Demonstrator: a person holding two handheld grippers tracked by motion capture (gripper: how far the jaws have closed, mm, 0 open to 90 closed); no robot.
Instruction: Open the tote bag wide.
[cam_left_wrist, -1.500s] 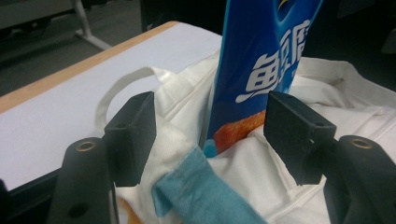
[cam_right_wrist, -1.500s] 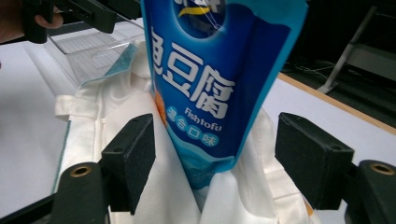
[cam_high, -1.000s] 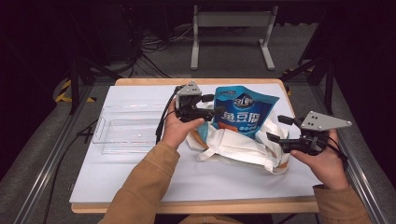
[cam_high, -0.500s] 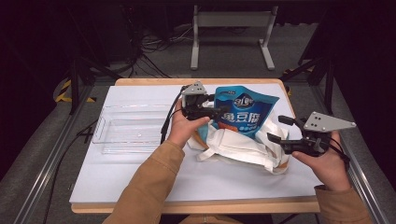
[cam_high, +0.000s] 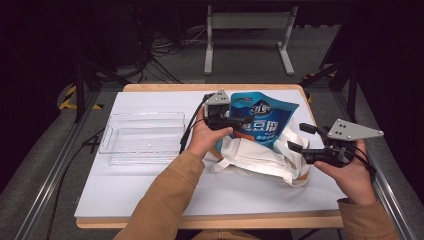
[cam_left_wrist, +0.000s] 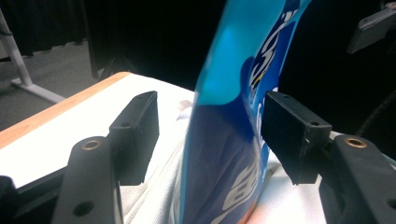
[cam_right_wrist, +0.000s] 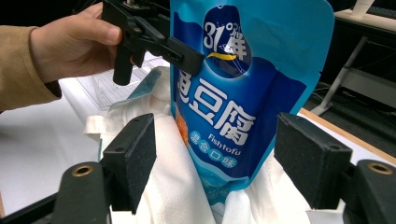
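A blue foil pouch (cam_high: 262, 120) with white lettering stands upright, its lower end down in a white cloth bag (cam_high: 260, 160) at the table's middle right. My left gripper (cam_high: 240, 121) is at the pouch's left edge. In the left gripper view the pouch (cam_left_wrist: 233, 116) passes between the jaws, and the gripper (cam_left_wrist: 210, 126) is open around it. My right gripper (cam_high: 297, 137) hovers open at the bag's right end. From there its jaws (cam_right_wrist: 217, 154) frame the pouch (cam_right_wrist: 233, 93) and the bag (cam_right_wrist: 168, 186), with the left gripper (cam_right_wrist: 154, 37) beyond.
A clear plastic tray (cam_high: 142, 116) lies at the left on the white sheet (cam_high: 125, 200) that covers the wooden table. Dark floor, cables and a metal stand (cam_high: 247, 30) lie beyond the far edge.
My left gripper has crept to the right, farther onto the pouch's edge. The right gripper has drifted slightly to the right and stays open.
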